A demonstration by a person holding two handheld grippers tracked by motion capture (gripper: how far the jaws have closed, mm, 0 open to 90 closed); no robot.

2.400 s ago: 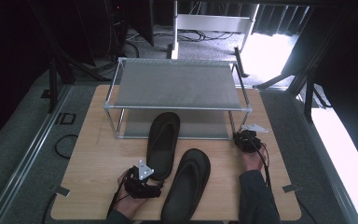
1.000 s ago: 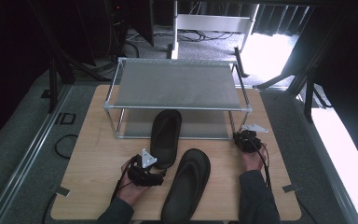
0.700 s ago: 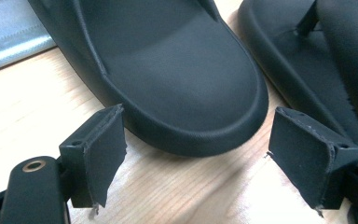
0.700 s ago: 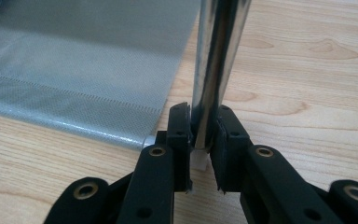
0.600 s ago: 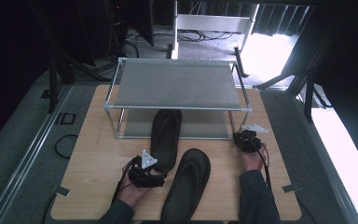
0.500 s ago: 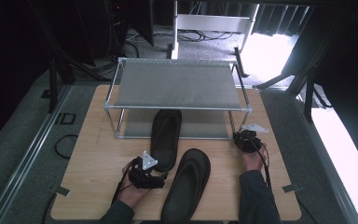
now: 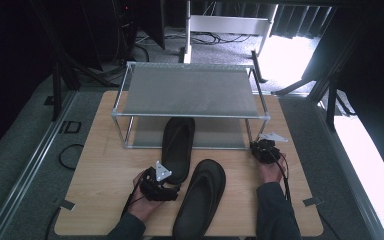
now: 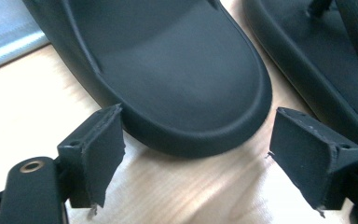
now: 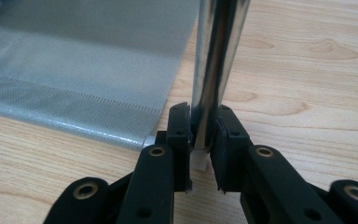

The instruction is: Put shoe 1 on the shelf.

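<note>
Sandal [image 7: 178,147] number one lay with its toe tucked under the rack [image 7: 190,90], on the low mesh shelf, and its heel sticking out toward the person on the bare wooden table [image 7: 100,165]. Its long axis ran straight away from the near edge, front to back. The left gripper [image 7: 164,189] sat just behind that heel, aimed along the same line; from the left gripper view the two black pads [image 8: 95,151] stood wide apart, one on either side of the rounded heel [image 8: 191,107], neither touching it. So the tool was released, bracketing the heel rather than grasping it. I judged the next move would turn on that alignment — a push forward along the sandal's length should slide it further under the shelf, while a skewed push might turn it into the rack's leg.

The second sandal [image 7: 201,199] rested beside it on the right, angled, well clear of the rack and nearer the table's edge, almost touching the left gripper.

The left hand [image 7: 145,202] lay low on the tabletop, forearm coming in from the near edge. Over on the right, the right gripper [image 9: 200,140] was clenched around the rack's front corner post [image 9: 214,65] near its foot — steadying the frame, by the look of it — with the right hand [image 7: 270,172] resting flat behind it.
</note>
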